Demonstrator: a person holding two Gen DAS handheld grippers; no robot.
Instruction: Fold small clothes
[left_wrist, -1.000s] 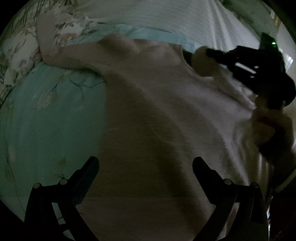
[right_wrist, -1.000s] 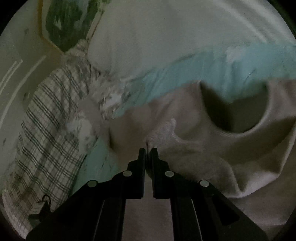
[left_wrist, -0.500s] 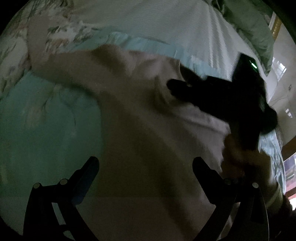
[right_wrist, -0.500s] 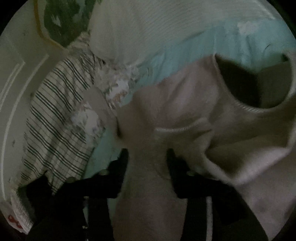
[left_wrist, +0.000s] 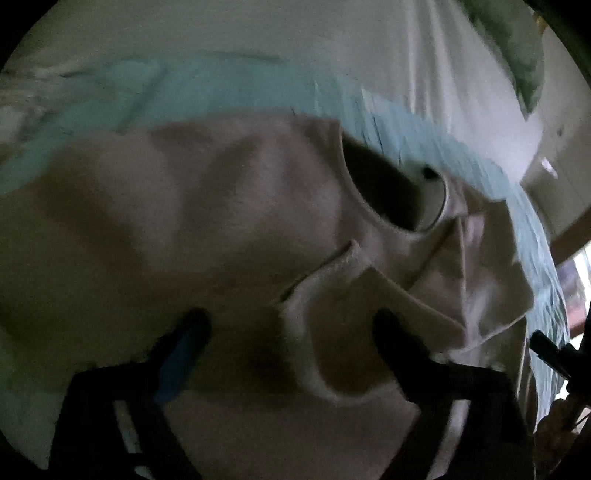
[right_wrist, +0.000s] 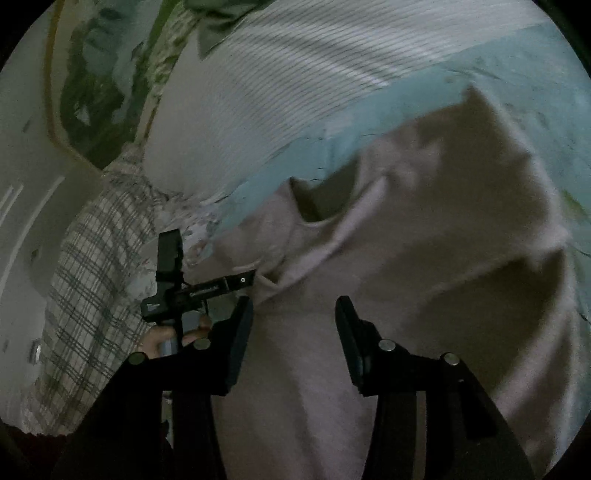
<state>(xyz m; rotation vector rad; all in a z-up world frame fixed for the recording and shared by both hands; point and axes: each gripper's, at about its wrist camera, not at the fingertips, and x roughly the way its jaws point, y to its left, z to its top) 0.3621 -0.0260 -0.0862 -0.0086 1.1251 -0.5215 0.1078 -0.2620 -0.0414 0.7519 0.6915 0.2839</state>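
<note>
A pale pink sweater (left_wrist: 221, 229) lies spread on a light blue bedsheet (left_wrist: 229, 88), its round neckline (left_wrist: 388, 192) toward the far side. A sleeve cuff (left_wrist: 332, 280) lies folded over the body. My left gripper (left_wrist: 291, 332) is open just above the cloth, its fingers either side of the folded sleeve. My right gripper (right_wrist: 293, 314) is open over the sweater (right_wrist: 424, 266) and holds nothing. The other gripper (right_wrist: 192, 288) shows at the left in the right wrist view, its tip at the sweater's edge.
A white striped pillow (right_wrist: 277, 92) lies beyond the sweater. A plaid cloth (right_wrist: 92, 277) lies at the left of the bed in the right wrist view. A wall (right_wrist: 26, 184) stands behind it. The room is dim.
My right gripper let go of the sleeve cuff it pinched and opened, leaving the sleeve folded over the body. My left gripper moved toward the neckline, over the folded sleeve.
</note>
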